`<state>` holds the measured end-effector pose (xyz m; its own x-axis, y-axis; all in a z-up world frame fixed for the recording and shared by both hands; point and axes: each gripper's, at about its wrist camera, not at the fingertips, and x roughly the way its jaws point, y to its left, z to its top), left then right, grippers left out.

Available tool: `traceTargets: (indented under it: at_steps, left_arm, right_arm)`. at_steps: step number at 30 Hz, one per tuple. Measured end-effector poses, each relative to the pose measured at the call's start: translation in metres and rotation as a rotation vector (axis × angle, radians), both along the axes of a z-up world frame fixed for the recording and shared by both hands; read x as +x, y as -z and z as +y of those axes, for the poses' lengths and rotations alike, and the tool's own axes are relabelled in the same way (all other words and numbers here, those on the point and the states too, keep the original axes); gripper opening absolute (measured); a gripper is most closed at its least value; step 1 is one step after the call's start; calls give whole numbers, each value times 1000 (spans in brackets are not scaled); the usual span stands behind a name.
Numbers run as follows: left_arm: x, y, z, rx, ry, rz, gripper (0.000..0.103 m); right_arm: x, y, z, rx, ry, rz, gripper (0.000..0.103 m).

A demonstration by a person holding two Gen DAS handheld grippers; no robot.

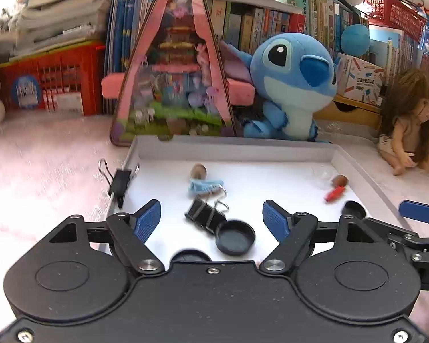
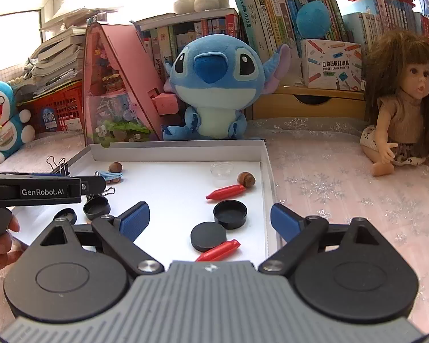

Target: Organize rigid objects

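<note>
doll (image 1: 409, 123) cut off at right edge

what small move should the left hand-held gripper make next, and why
Probably ease the left hand-held gripper forward and down onto the black metal binder clip. Its jaws stand open and empty, the clip lies directly between and just beyond them in the white cardboard tray, touching the round black plastic cap.

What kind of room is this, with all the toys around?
Most likely a child's bedroom or study corner at home: a blue plush alien toy and a long-haired baby doll sit on a pink snowflake-patterned cloth, backed by a crowded row of upright books.
</note>
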<state>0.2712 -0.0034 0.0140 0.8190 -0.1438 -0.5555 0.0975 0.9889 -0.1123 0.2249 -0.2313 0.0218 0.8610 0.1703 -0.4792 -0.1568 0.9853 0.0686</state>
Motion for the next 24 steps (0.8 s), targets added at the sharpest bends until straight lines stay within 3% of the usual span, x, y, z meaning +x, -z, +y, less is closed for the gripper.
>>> traceTargets:
  at_steps: [4, 10, 24]
  left_arm:
    - [-11, -2, -2, 43, 4, -8, 77]
    - [-40, -8, -7, 29, 28, -17, 79]
    - [-116, -3, -9, 91, 20, -38, 81]
  right_arm:
    - [-8, -4, 3, -6, 6, -17, 96]
    - [-27, -9, 7, -31, 8, -38, 99]
    - [-79, 3, 7, -25, 66, -6, 100]
